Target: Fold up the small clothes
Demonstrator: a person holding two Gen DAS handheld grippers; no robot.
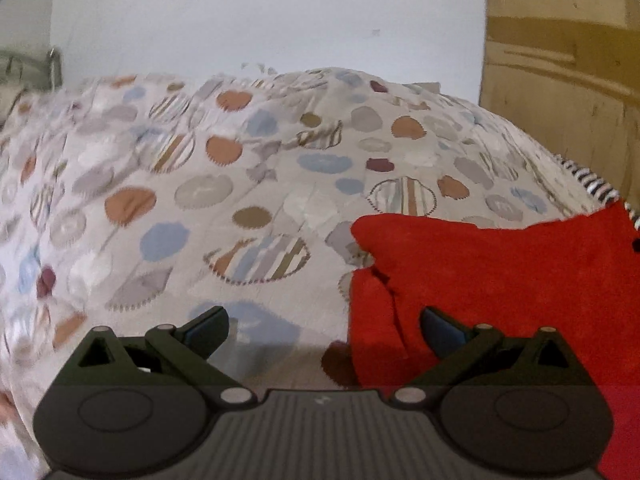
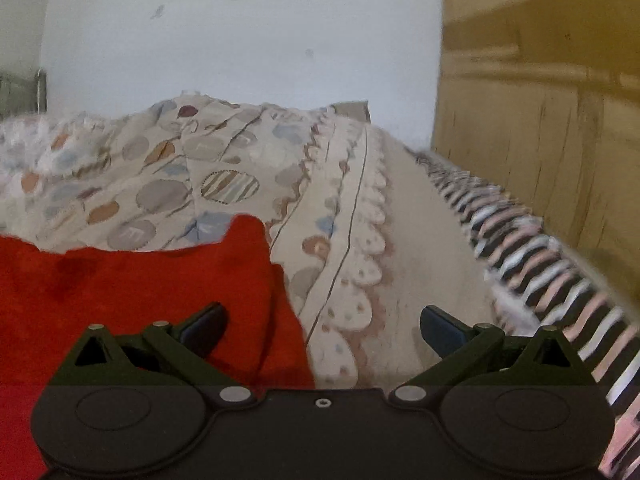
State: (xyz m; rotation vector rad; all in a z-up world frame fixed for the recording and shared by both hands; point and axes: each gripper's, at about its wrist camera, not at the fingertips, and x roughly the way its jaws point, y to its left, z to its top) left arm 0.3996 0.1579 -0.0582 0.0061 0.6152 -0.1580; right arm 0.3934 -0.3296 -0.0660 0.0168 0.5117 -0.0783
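Item one, far left of the red garment point(image 1: 500, 288): a metal bed frame point(image 1: 32, 68), seen only as blurred bars against the white wall point(image 1: 260, 16).

Item two, left of the garment and beneath it: the bedspread point(image 1: 200, 184), pale, printed with scalloped discs in orange, blue, grey and maroon, some striped. It covers the bed and rises in a mound behind the garment.

Item three, my left gripper point(image 1: 324, 330): its fingers point(image 1: 206, 330) stand wide apart, holding nothing. The left one hangs over bare bedspread; the right one lies over the garment's left edge. Whether it touches the cloth I cannot tell.

Item four, the red garment itself: a small, plain, fuzzy piece lying on the bedspread, between my two grippers. Its left side shows a folded layer with a dark crease. Its upper edge runs uneven, with a raised corner at the right end in the right wrist view point(image 2: 248, 232).

Item five, my right gripper point(image 2: 324, 330): fingers point(image 2: 440, 330) wide apart, empty. The left one sits over the garment's right portion, the right one over the bedspread's scalloped border point(image 2: 360, 240).

Item six, right of the garment: a black-and-white striped fabric point(image 2: 540, 264) along the bed's edge.

Item seven, farthest right: a wooden cabinet point(image 2: 540, 100), yellow-brown, blurred.
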